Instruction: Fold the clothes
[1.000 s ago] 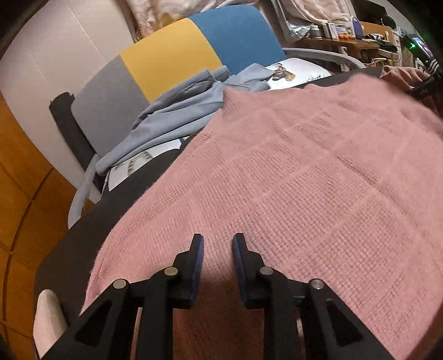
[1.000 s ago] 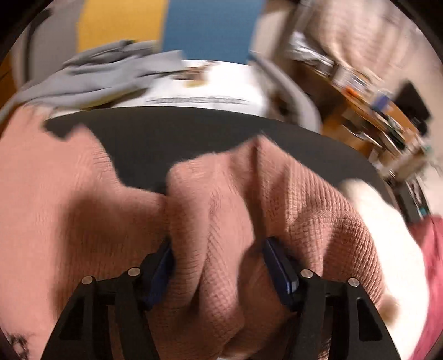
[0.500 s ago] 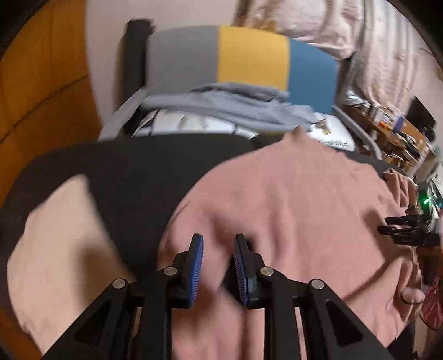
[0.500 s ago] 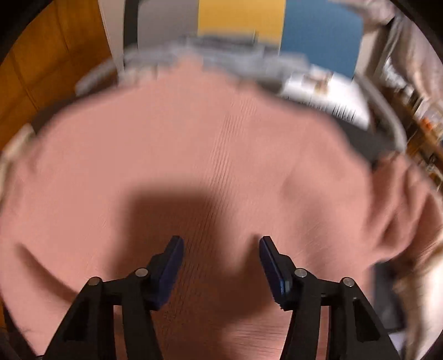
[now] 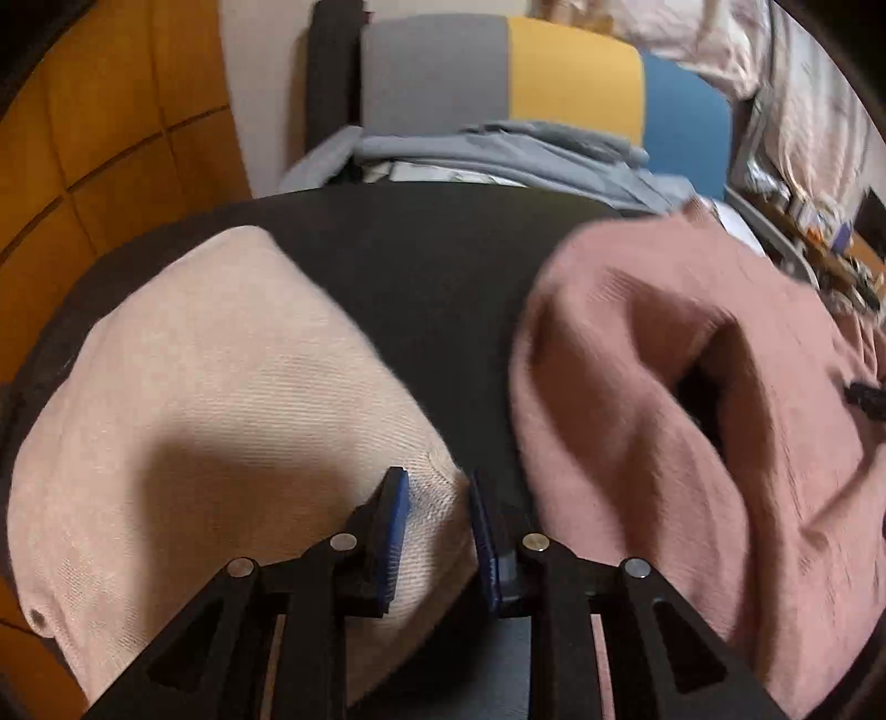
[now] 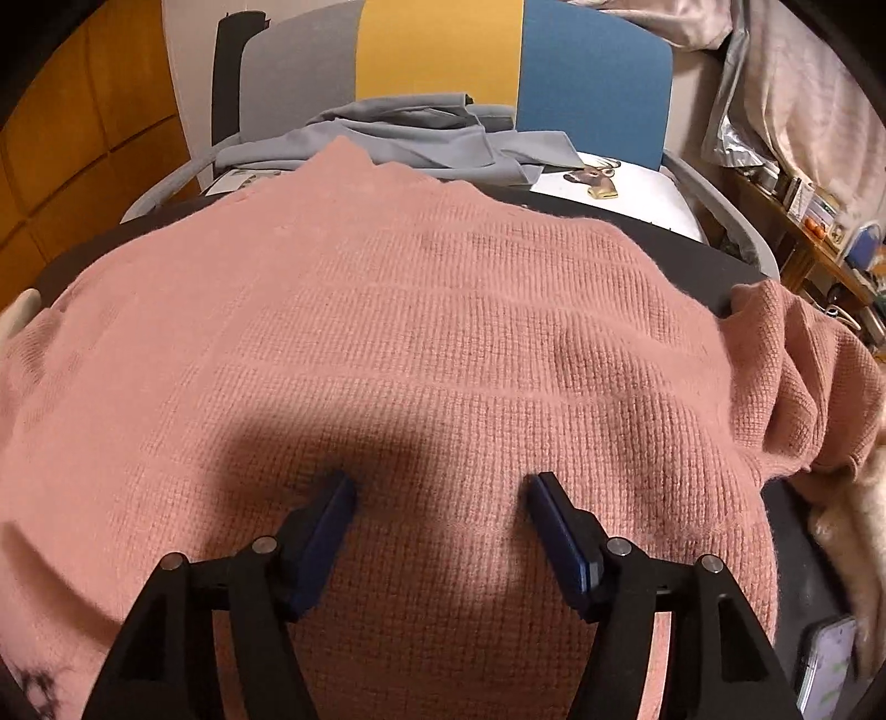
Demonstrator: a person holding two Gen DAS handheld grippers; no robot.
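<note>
A pink waffle-knit sweater [image 6: 443, 310] lies spread over the black table [image 5: 421, 266], one sleeve [image 6: 803, 376] bunched at its right side. My right gripper [image 6: 443, 482] hovers over the sweater's middle, open wide, nothing pinched between its blue pads. In the left wrist view the sweater [image 5: 664, 387] is heaped at the right, with a folded pale peach cloth [image 5: 221, 376] at the left. My left gripper [image 5: 437, 479] hangs over that cloth's near right corner. Its jaws are only a narrow gap apart, and the corner shows below the gap, not pinched.
Behind the table stands a grey, yellow and blue chair [image 6: 437, 50] with a grey garment [image 6: 410, 133] draped on its white seat cushion. A phone [image 6: 830, 659] and a cream fluffy cloth [image 6: 847, 526] lie at the table's right. A cluttered shelf [image 6: 819, 221] runs along the right.
My right gripper let go of a bunched sweater fold and moved left over the flat body. My left gripper swung left, off the sweater, to the peach cloth's corner.
</note>
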